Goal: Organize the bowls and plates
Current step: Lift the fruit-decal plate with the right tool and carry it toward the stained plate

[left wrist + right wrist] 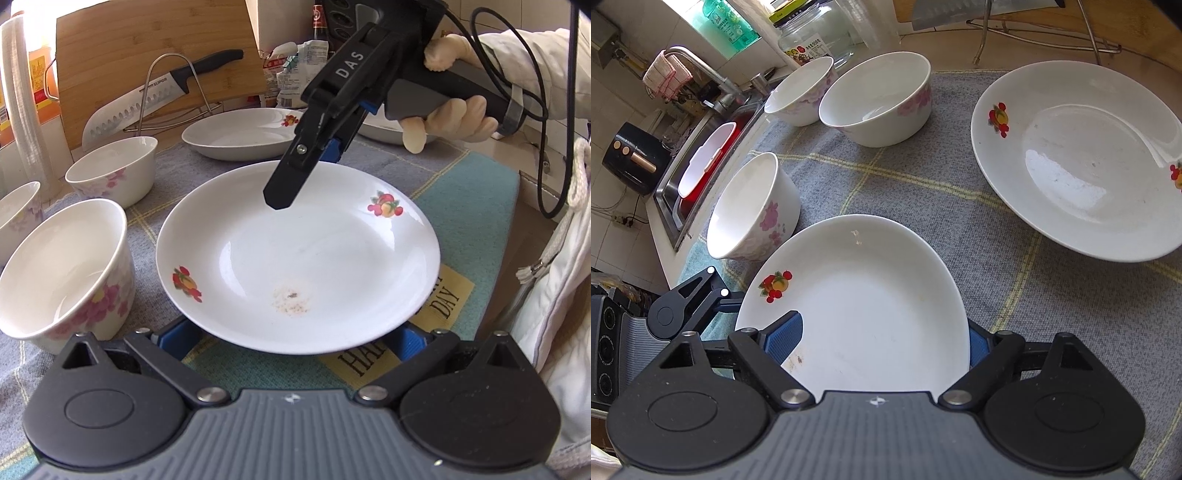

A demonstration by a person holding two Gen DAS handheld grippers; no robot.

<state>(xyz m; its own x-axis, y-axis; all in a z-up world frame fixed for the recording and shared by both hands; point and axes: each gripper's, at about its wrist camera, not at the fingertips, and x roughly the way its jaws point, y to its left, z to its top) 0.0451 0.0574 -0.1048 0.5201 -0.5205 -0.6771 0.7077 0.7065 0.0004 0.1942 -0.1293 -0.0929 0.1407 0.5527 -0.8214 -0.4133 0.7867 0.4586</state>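
Kitchen counter, grey checked mat (461, 192), with the fruit-print plate (295, 258) smack in the middle, bowls (62, 266) to its left and a second plate (1078, 158) further back. Pinched at the far rim by the right gripper (882, 338), one finger on top and one underneath, angled steeply down from the far right. Flanked at the near rim by the left gripper (293, 338), fingers spread wide and tucked low under the edge, clamping nothing, so probably the right side's carry over to that second plate.
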